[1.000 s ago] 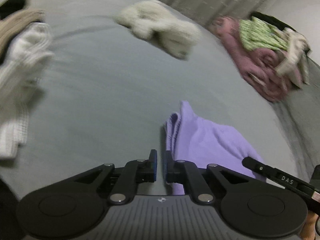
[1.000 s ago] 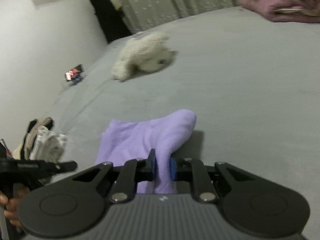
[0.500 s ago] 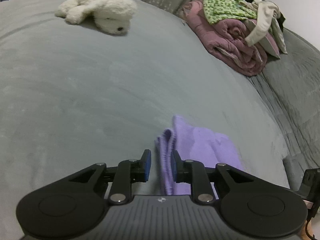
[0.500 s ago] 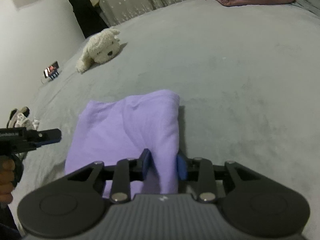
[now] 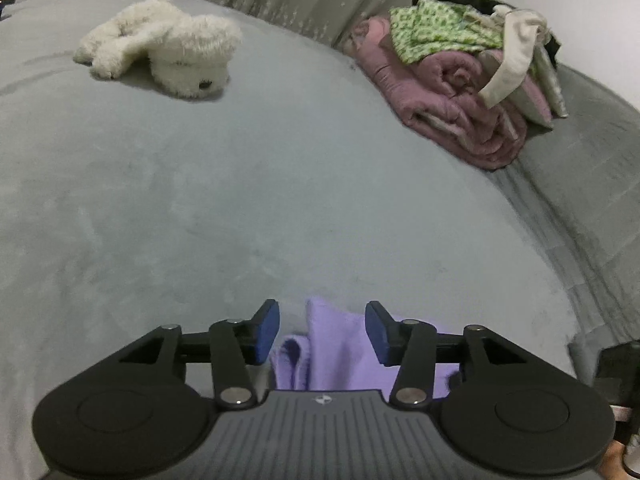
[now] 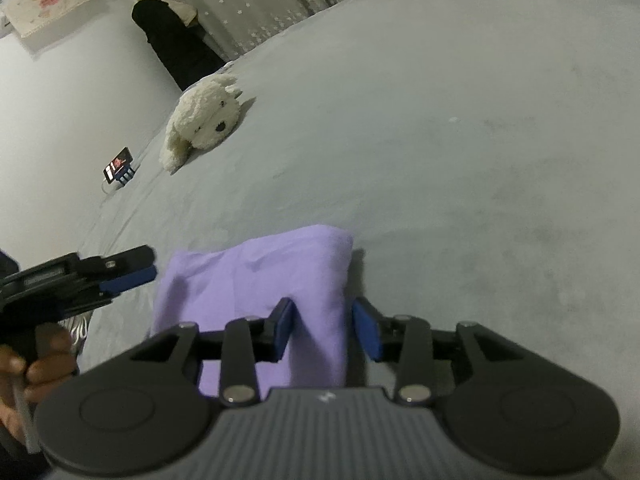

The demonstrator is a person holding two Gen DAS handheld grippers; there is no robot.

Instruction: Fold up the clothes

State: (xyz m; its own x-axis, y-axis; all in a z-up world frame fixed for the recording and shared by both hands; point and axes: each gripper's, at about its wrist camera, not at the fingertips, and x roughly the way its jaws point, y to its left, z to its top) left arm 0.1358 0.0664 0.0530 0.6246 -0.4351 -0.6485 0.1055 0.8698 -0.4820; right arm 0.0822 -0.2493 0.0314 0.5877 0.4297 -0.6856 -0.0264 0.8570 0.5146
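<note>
A folded lilac garment (image 6: pixel 256 276) lies flat on the grey bed (image 6: pixel 460 168). My right gripper (image 6: pixel 325 330) is open, and the garment's right-hand fold runs between its blue pads (image 6: pixel 366 334), clear of them. My left gripper (image 5: pixel 322 332) is open too. The garment's left edge (image 5: pixel 336 344) sits between its spread fingers without being pinched. In the right wrist view the left gripper (image 6: pixel 132 270) shows at the garment's left side, held by a hand (image 6: pixel 44 364).
A white plush dog (image 5: pixel 172 48) lies at the far left of the bed. A rolled pink blanket (image 5: pixel 452 96) topped with green patterned clothes (image 5: pixel 440 28) sits at the far right. A phone on a stand (image 6: pixel 118 166) is by the wall. Curtains hang behind.
Both grippers were shut on the lilac garment and have opened, letting it go. It has settled lower onto the bed as a flat fold.
</note>
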